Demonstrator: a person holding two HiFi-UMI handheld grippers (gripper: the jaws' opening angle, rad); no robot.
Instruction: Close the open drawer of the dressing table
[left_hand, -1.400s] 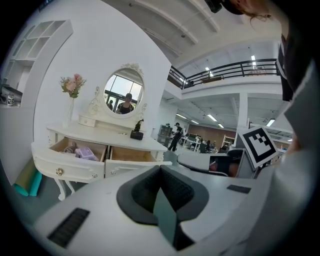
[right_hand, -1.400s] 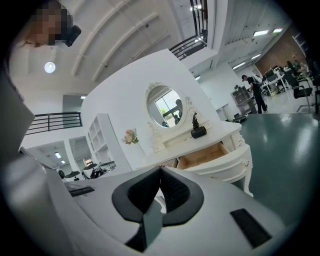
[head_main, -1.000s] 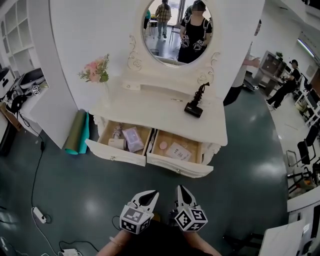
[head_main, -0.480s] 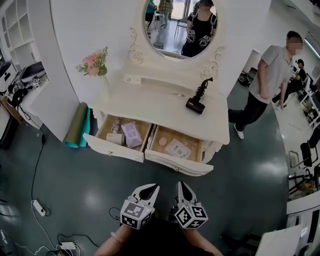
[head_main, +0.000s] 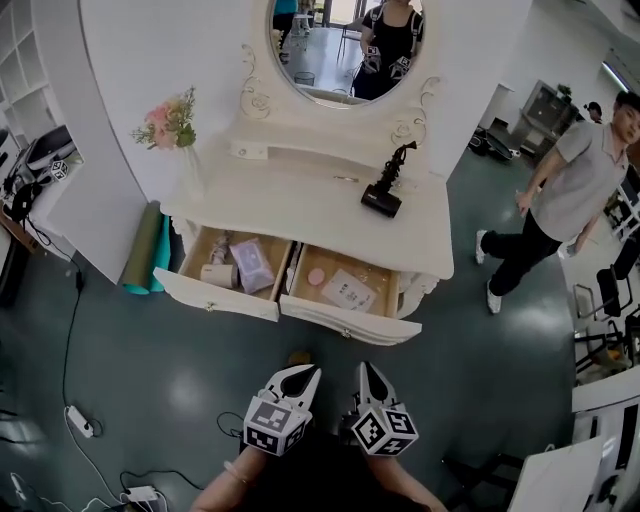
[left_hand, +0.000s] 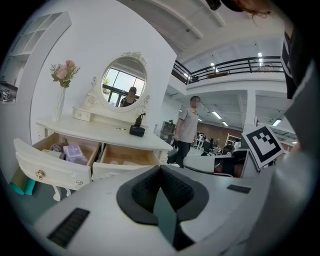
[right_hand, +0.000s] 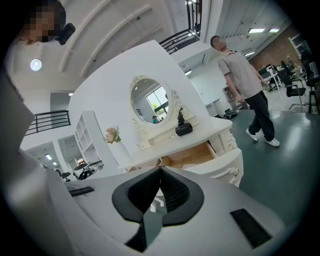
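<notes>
Both drawers of dressing table (head_main: 310, 205) stand open: L drawer (head_main: 218, 298), R drawer (head_main: 348, 326); left gripper (head_main: 303, 372) & right gripper (head_main: 364, 369) low in head view, jaws together, nothing held, apart from drawer fronts; print on white packet (head_main: 349, 291) in R drawer too small to read.

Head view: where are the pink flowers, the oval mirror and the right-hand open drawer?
pink flowers (head_main: 165, 120), head view, on the blossoms.
oval mirror (head_main: 322, 62), head view, on the glass.
right-hand drawer (head_main: 347, 324), head view, on its front panel.
</notes>
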